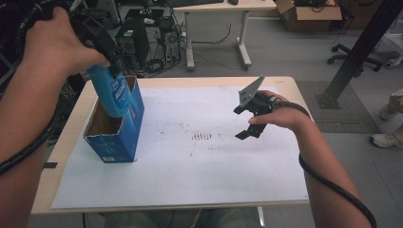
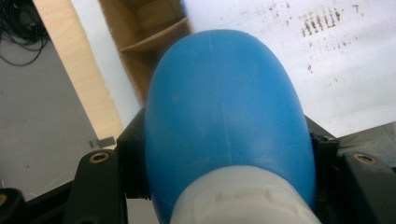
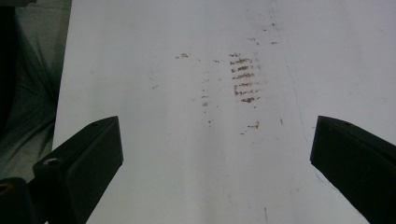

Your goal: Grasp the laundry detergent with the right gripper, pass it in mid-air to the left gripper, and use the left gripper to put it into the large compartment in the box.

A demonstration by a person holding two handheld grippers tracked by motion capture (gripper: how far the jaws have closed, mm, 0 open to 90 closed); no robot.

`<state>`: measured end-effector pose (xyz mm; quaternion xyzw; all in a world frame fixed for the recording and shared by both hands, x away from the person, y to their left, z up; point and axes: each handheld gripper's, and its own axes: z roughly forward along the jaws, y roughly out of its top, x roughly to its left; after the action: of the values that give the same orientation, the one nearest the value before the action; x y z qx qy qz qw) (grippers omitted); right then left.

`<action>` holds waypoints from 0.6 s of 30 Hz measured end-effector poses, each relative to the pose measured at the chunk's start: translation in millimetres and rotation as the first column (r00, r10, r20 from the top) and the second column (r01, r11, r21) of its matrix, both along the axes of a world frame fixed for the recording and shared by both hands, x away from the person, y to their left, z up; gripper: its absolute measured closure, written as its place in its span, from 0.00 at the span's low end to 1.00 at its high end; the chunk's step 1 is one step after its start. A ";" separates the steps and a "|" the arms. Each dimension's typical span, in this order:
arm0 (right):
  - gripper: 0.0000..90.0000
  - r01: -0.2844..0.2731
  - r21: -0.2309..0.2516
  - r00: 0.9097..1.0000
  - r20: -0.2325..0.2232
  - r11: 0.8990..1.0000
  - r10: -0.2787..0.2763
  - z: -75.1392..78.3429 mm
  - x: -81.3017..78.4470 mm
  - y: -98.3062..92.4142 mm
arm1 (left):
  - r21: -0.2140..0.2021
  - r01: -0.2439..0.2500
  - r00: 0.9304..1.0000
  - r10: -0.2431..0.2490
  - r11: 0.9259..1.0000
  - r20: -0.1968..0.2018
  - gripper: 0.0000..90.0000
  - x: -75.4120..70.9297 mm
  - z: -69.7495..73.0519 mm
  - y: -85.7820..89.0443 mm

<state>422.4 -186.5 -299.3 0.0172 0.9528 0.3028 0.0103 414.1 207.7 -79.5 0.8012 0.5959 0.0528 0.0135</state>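
Note:
A blue plastic bottle (image 1: 114, 92) with a white cap end (image 2: 243, 198) hangs bottom-down over the open top of a blue cardboard box (image 1: 119, 135) at the table's left. My left gripper (image 1: 111, 57) is shut on the bottle near its neck, and the bottle's lower part is inside the box mouth. The left gripper view looks down the bottle (image 2: 224, 116) into the box's brown interior (image 2: 144, 32). My right gripper (image 1: 243, 122) hovers open over the white sheet at the table's right, nothing between its fingers (image 3: 84, 154).
A white paper sheet (image 1: 190, 156) with brownish smudges (image 1: 202, 136) covers most of the wooden table (image 1: 285, 83). Beyond the far edge stand a desk, computer towers with cables, a cardboard box and an office chair. A black post rises at the right.

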 end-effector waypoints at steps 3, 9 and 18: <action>0.03 0.000 -0.019 1.000 -0.004 1.000 0.000 1.7 0.9 1.0 | 0.006 -0.018 1.000 0.018 1.000 -0.002 0.41 0.4 1.5 4.8; 0.03 0.000 -0.036 1.000 -0.008 0.999 0.000 3.3 1.3 0.9 | 0.003 -0.060 0.998 0.060 0.998 -0.005 0.41 1.3 5.4 15.1; 0.03 -0.006 -0.080 1.000 -0.018 0.997 0.004 7.1 2.4 2.0 | 0.009 -0.120 0.993 0.121 0.993 -0.003 0.41 3.6 5.0 29.4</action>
<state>424.8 -184.5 -292.2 0.0170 0.9642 0.2645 0.0018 417.8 237.0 -74.5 0.7639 0.6430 0.0548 0.0059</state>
